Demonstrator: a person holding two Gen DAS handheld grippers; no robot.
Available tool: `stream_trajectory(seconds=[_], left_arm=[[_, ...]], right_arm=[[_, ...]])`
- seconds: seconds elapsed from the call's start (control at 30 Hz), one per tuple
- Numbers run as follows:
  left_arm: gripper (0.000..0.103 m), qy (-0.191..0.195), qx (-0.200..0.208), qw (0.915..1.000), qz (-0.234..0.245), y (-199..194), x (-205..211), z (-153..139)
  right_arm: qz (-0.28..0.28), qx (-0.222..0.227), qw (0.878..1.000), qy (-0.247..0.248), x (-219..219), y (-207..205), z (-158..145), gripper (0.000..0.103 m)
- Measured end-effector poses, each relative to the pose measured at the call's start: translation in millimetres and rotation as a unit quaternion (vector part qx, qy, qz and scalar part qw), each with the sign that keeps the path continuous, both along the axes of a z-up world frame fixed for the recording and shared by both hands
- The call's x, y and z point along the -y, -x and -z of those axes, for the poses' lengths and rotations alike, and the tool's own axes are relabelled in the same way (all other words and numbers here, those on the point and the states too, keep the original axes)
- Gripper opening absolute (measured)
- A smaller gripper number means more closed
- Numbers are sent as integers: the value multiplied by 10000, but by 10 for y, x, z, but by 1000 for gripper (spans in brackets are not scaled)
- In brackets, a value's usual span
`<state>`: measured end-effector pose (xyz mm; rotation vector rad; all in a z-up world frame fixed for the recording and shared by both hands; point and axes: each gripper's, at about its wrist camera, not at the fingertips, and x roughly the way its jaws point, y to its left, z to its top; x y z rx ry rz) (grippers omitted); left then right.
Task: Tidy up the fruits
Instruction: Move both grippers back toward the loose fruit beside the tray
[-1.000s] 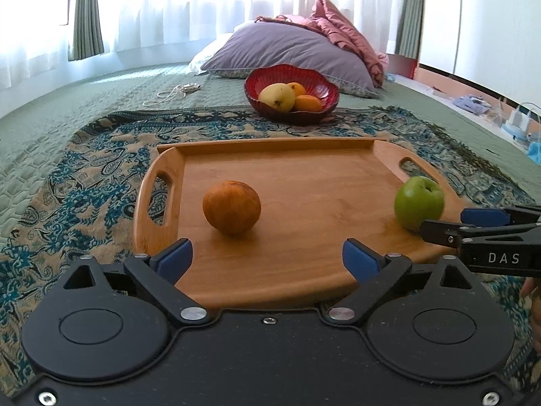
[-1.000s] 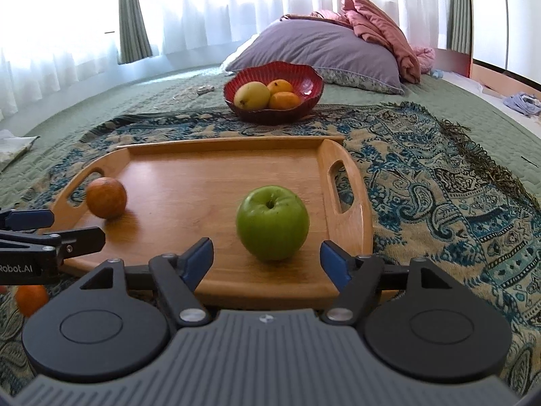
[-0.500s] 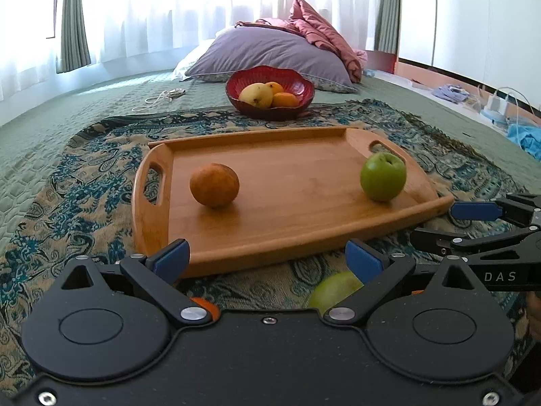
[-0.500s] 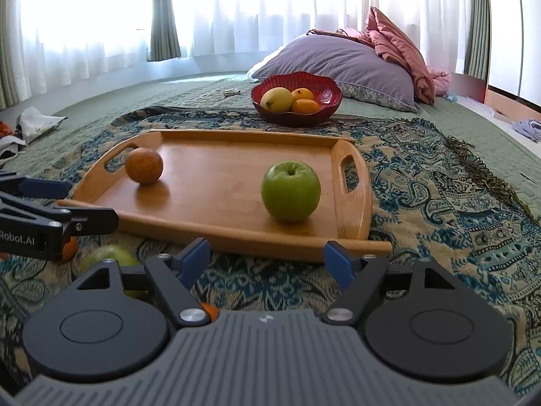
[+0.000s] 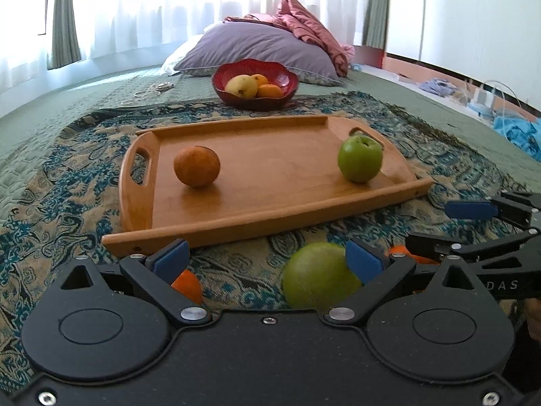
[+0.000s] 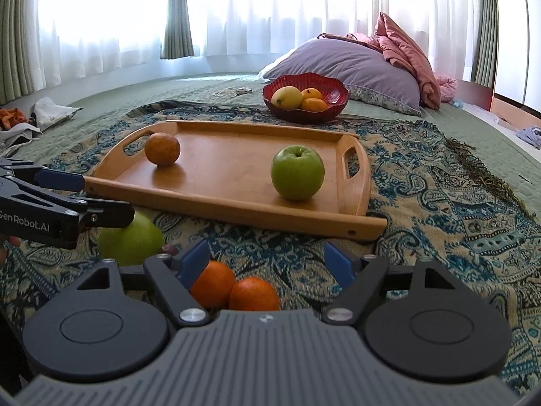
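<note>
Left wrist view first: the left gripper (image 5: 267,258) hangs spread and empty at lower centre, a loose green apple (image 5: 319,275) on the patterned rug (image 5: 67,182) just by its right pad, one orange (image 5: 187,286) peeking beside the left pad. The right wrist view shows more: two oranges (image 6: 233,289) touching each other between the spread, empty fingers of the right gripper (image 6: 267,262), that loose apple at lower left. The rug lies on a green quilted bed (image 6: 169,91), with bright curtains and a purple pillow (image 6: 351,62) behind. Mid-frame sits the wooden tray (image 6: 216,203): a russet orange fruit (image 6: 162,149) at its left end, a glossy green apple on the tray (image 6: 297,172), stem dimple up, well apart at right. Beyond, a red bowl (image 6: 333,110) holds yellow and orange fruit.
</note>
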<state>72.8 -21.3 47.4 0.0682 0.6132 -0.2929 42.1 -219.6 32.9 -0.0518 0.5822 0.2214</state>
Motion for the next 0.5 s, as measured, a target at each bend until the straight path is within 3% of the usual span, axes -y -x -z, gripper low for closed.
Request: stream_trajectory(seconds=[0.2,0.37,0.5], left_arm=[[92,97,-209,9996,185,65,53,74],[75,371,-367,9983,245,74,41,81],[55,456,-481,9969,422,84,63,73]], right_arm=[[-66,-22,10000,-22,8,75,26,86],[-147,-34,9999,-54,4,119,33,86],[-220,-35,9998,7,-21,148,50,85]])
